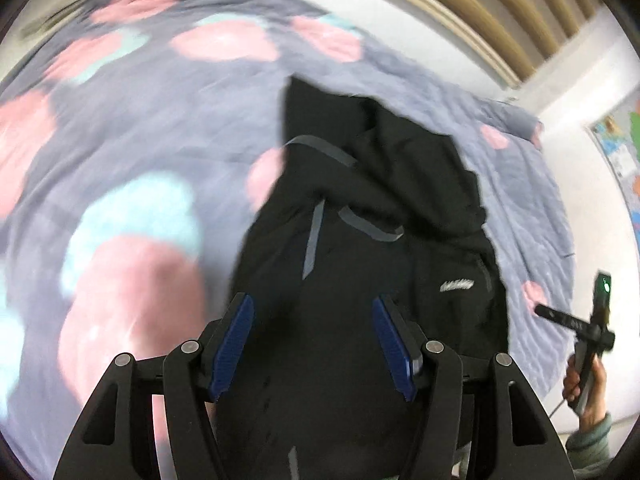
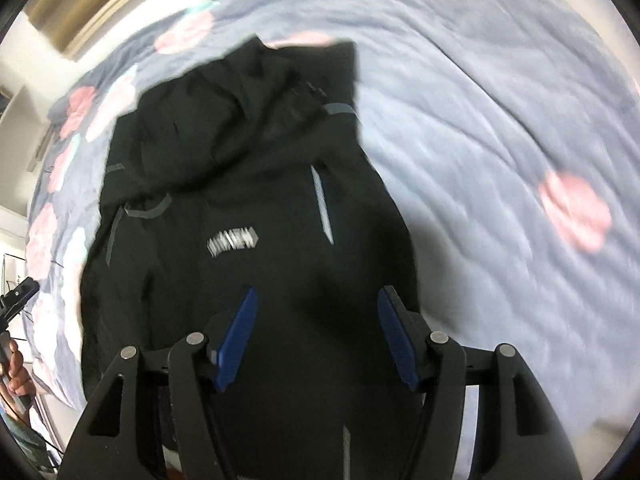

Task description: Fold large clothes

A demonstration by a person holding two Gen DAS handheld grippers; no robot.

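Observation:
A black hooded jacket (image 1: 380, 200) with grey strips and a white chest logo lies crumpled on a grey bedspread (image 1: 160, 120) printed with pink and mint flowers. My left gripper (image 1: 314, 298) hovers over the jacket's lower half, its blue pads (image 1: 236, 344) wide apart with nothing pinched. From the right wrist view the same jacket (image 2: 240, 160) lies hood away from me, logo facing up. My right gripper (image 2: 318, 290) hangs above its lower front, jaws open, with no cloth between the pads. Both views are motion-blurred.
The bedspread (image 2: 500, 140) stretches wide to the right of the jacket. A wooden slatted headboard (image 1: 500, 8) and a white wall lie beyond the bed. A hand holding the right gripper's handle (image 1: 588, 332) shows at the left wrist view's right edge.

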